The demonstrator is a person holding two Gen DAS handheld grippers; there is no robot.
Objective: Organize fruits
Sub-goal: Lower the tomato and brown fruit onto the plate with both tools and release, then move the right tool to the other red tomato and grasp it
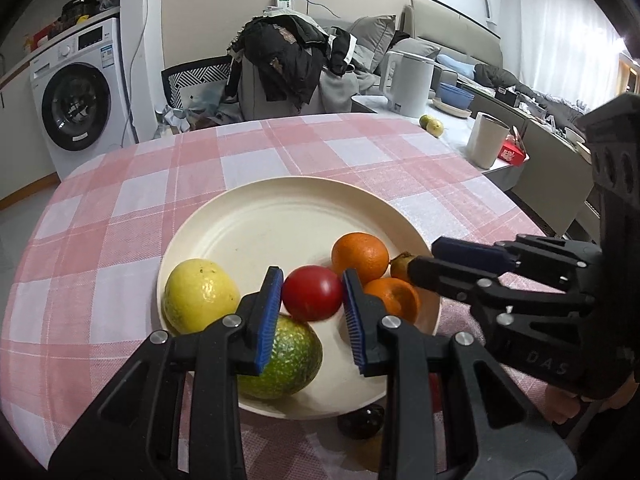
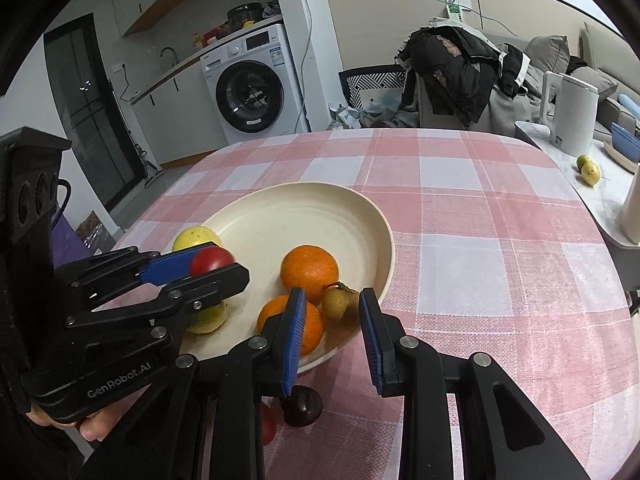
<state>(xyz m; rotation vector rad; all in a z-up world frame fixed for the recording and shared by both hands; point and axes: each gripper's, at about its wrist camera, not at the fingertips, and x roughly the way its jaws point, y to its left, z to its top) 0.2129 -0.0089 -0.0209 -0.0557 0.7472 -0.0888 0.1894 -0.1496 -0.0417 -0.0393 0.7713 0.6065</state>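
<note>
The left gripper (image 1: 312, 294) clasps a round red tomato (image 1: 313, 293) above the cream plate (image 1: 280, 216). The right gripper (image 2: 332, 320) grasps a small brownish-yellow fruit (image 2: 340, 302), stem end tilted up-left.

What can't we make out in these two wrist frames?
- Small brownish fruit in the right gripper: kind unclear; in the left wrist view that gripper covers most of it.
- Dark fruit beside the plate: partly behind the right gripper's finger, and behind the left gripper in its own view.
- Red object: only a sliver, behind the same finger.

Left gripper (image 1: 312, 276), right gripper (image 2: 332, 296), jaws clamped, tilted downward
</note>
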